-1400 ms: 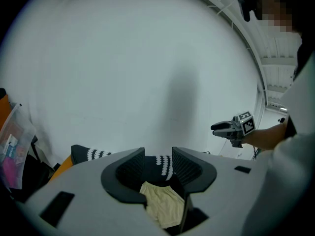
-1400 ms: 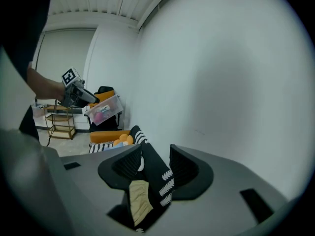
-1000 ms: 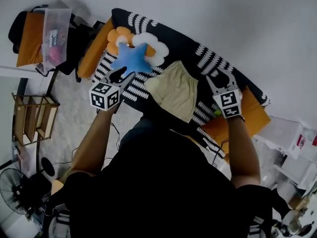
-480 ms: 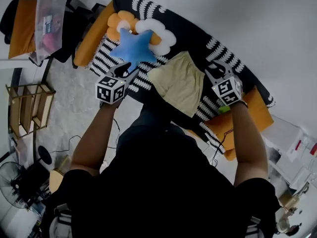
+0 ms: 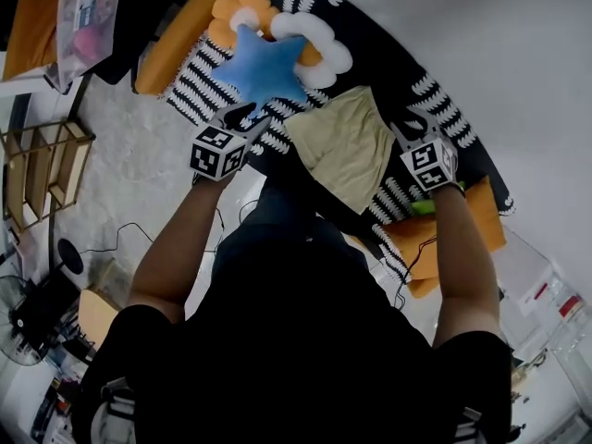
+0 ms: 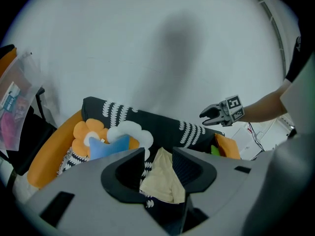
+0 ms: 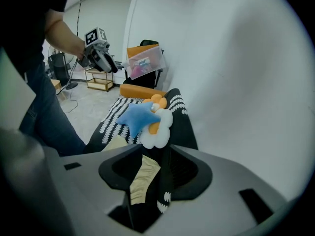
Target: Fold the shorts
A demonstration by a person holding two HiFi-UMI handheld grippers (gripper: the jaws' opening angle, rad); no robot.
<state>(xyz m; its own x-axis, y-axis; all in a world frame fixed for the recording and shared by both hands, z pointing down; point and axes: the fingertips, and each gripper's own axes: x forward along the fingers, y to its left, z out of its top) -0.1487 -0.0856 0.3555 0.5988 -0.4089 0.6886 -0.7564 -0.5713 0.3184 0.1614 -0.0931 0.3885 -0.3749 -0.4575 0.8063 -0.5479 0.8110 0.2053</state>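
Head view: the person's torso [image 5: 296,340] covers the near edge of the black patterned cover [image 5: 370,55]; the clear bag [image 5: 88,7] is cut by the top edge, its label too small to read. Left gripper view: the left gripper [image 6: 158,154] hides the lower part of the shorts [image 6: 162,178]. Right gripper view: the right gripper [image 7: 156,151] leaves only a strip of them showing between its jaws.

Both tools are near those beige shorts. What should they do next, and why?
Probably lower each to its nearest edge of the shorts: the left tool and right tool hover open and empty either side of them, and they lie flat. The right tool's jaws have just closed slightly.
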